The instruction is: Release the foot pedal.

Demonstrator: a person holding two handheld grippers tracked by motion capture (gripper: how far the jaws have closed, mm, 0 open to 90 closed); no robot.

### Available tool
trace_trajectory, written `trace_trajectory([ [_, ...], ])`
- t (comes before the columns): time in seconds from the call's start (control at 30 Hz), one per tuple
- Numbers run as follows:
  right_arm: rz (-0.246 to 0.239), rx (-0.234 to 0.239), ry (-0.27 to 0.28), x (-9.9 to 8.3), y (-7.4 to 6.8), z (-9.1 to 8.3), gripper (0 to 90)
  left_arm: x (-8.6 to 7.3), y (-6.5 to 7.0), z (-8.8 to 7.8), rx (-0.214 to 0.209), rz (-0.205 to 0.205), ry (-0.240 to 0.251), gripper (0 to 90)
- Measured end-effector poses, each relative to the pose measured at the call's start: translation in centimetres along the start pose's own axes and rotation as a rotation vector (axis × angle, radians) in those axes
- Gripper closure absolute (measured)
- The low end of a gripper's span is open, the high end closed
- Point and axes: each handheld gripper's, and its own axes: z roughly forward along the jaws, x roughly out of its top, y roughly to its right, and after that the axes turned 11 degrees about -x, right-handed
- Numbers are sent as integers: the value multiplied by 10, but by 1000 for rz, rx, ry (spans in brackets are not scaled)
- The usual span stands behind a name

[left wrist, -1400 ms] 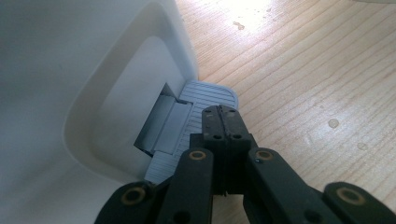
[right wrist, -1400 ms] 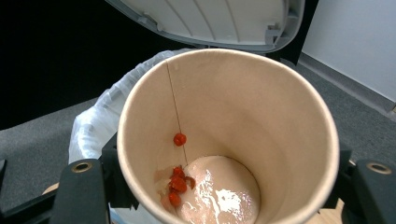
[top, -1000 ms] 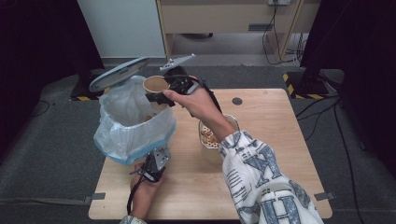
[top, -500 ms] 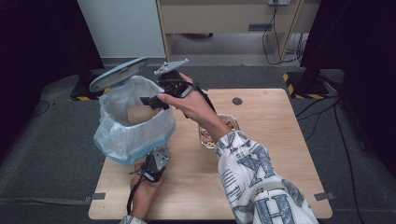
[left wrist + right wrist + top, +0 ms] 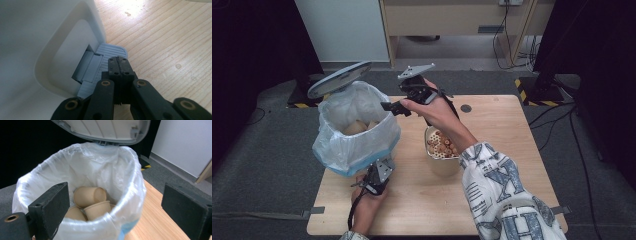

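Right gripper [image 5: 388, 106] jaws apart and empty beside the bin [image 5: 354, 131] rim, paper cups [image 5: 91, 202] lying inside the bin liner; left gripper [image 5: 118, 65] jaws together, pressing the pedal [image 5: 105, 53] at tabletop [image 5: 507, 145] level.

bin liner [image 5: 357, 145]: translucent white, blue band low down. lid [image 5: 339, 79]: grey. paper cups [image 5: 93, 202]: tan. table [image 5: 507, 145]: pale wood grain. pedal [image 5: 107, 53]: grey, ribbed. sleeve [image 5: 502, 200]: white, dark lettering print.

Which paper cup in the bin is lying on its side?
The upper cup, the one farthest back in the bin bag. Its open mouth faces sideways, while the cup in front of it sits with its rim facing up.
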Motion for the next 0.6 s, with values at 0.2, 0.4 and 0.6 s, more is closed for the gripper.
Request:
trace_trajectory([
  [0.2, 11, -22, -3, -7, 12, -9, 89, 0, 0, 0, -1, -1, 3, 895],
  [0.4, 20, -44, -11, -15, 23, -18, 90, 2, 3, -3, 6, -25, 19, 805],
  [0.6, 33, -74, -19, -26, 37, -29, 91, 11, 23, -11, -13, 6, 62, 656],
])
